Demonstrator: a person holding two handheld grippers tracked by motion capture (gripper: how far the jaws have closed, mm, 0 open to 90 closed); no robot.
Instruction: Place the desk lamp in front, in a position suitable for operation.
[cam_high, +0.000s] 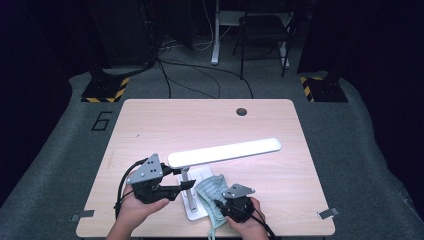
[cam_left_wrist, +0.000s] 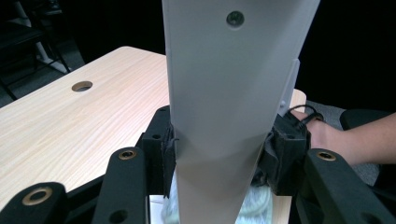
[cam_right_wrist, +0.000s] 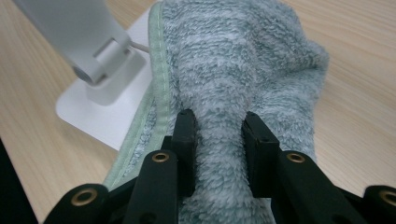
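Standing near the front edge of the table (cam_high: 150, 120), a white desk lamp (cam_high: 225, 151) rests on its flat base (cam_high: 192, 207), its long lit head reaching right and slightly far across the wood. The left gripper (cam_high: 177, 189) comes in from the left and its jaws are clamped on the lamp — in the left gripper view the pads (cam_left_wrist: 164, 156) press against both sides of a broad white part of the lamp (cam_left_wrist: 224, 107), which rises straight up between them. Just right of the base, a pale green towel (cam_high: 210, 197) lies bunched on the table, one edge overlapping the base. The right gripper (cam_high: 225, 206) sits at the towel's near right side; in the right gripper view its jaws pinch a raised fold of the fluffy cloth (cam_right_wrist: 233, 93) — the fold runs up the middle between the two pads, the rest spreading beyond them beside the white base (cam_right_wrist: 121, 112).
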